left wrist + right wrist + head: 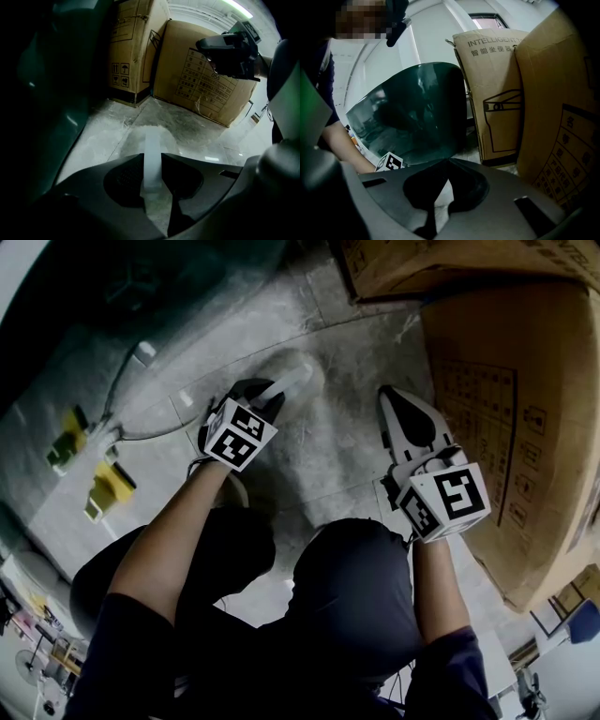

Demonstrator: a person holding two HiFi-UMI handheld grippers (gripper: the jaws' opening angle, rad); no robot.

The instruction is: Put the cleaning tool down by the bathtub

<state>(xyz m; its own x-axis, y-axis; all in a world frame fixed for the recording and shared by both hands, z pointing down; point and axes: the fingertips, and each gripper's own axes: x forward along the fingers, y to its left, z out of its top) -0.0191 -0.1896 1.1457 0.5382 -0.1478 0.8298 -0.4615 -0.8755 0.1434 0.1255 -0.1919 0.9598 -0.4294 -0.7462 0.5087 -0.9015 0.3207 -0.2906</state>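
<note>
The cleaning tool has a pale round head that rests on the grey floor beside the dark green bathtub. Its flat white handle runs up between the jaws of my left gripper, which is shut on it and points steeply down. In the left gripper view both jaws press the handle's sides, and the head shows faintly on the tiles ahead. My right gripper hovers to the right of the tool. Its tips meet with nothing between them. The bathtub stands ahead of it.
Large cardboard boxes stand along the right, with another box at the back. Two yellow objects and a white hose lie on the floor at the left by the tub. The person's knees are below the grippers.
</note>
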